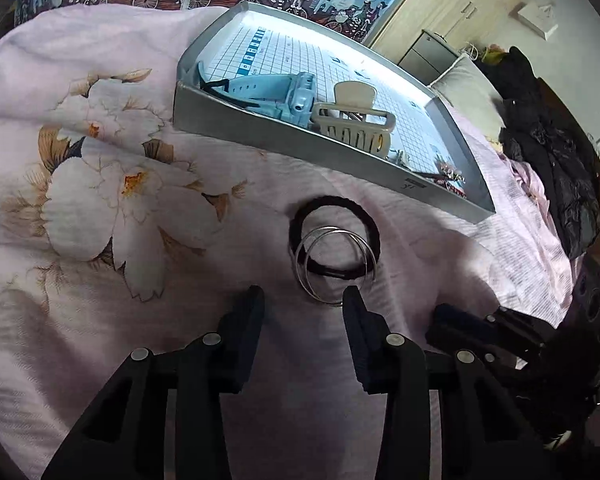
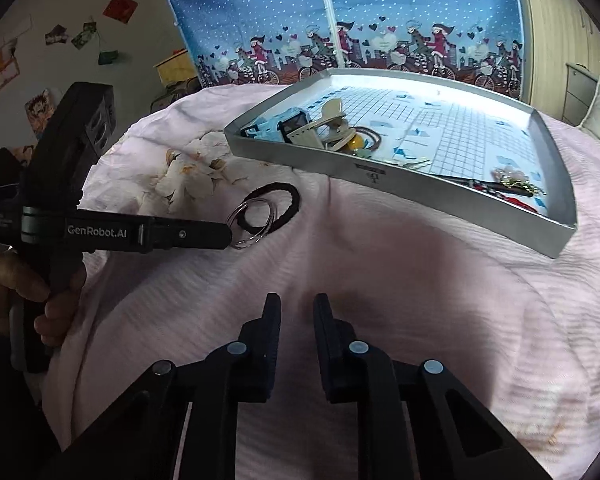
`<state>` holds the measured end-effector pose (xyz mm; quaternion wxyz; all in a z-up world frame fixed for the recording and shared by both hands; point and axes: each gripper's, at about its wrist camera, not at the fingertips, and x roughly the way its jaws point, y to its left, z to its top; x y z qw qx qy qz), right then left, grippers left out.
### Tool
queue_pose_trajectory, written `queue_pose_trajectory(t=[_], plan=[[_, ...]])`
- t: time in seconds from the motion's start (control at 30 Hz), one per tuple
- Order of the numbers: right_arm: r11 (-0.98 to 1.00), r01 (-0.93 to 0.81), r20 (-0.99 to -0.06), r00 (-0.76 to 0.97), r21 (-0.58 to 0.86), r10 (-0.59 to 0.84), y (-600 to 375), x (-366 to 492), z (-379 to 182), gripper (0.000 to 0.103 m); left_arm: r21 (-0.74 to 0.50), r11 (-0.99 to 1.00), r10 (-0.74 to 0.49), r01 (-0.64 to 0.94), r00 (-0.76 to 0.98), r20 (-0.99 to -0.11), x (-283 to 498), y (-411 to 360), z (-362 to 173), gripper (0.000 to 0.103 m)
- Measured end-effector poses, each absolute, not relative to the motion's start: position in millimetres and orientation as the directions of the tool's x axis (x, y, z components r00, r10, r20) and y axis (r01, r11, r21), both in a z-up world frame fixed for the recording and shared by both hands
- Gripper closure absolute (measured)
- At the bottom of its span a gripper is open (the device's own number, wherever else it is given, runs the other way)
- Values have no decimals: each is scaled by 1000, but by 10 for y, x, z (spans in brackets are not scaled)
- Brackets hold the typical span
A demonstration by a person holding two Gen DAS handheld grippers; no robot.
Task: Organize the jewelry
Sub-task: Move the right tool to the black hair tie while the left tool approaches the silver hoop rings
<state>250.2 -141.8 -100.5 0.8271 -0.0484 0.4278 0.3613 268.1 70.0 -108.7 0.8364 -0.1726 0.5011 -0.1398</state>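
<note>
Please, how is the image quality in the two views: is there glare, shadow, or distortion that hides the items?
Left wrist view: strong glare whitens the far floor of the shallow silver tray; the thin silver rings on the black hair tie stay sharp; fisheye bends the edges. Right wrist view: a soft dark shadow lies on the pink bedsheet before the right gripper; the tray's far side is washed out too.

A pink floral bedspread [image 1: 120, 360] covers the bed; on it lie a silver tray [image 1: 284, 136], a black hair tie [image 1: 334, 202] and two metal rings [image 1: 328, 268].
</note>
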Motion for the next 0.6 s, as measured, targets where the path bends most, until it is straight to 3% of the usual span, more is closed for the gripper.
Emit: queue_pose_trajectory(t=[0.1,0.33,0.53,0.6], plan=[[728,-628,-749,336,275,572,-1356,2643,-1137,88,-463,886,-428,38,455,-781,2742,792,-1111,75],[725,-595,-716,331,347,614,-1359,2877,-1172,91,-487,873,-447,28,446,-776,2868,873,-1145,77],[717,-593,-688,346,366,638,-1294,3001,-1127,91,-477,878,-416,-29,444,-793,2859,987,-1179,100],[712,-594,-672,355,375,650,-1285,3019,-1089,91,-472,881,-404,-44,452,-796,2831,1011,-1173,100]])
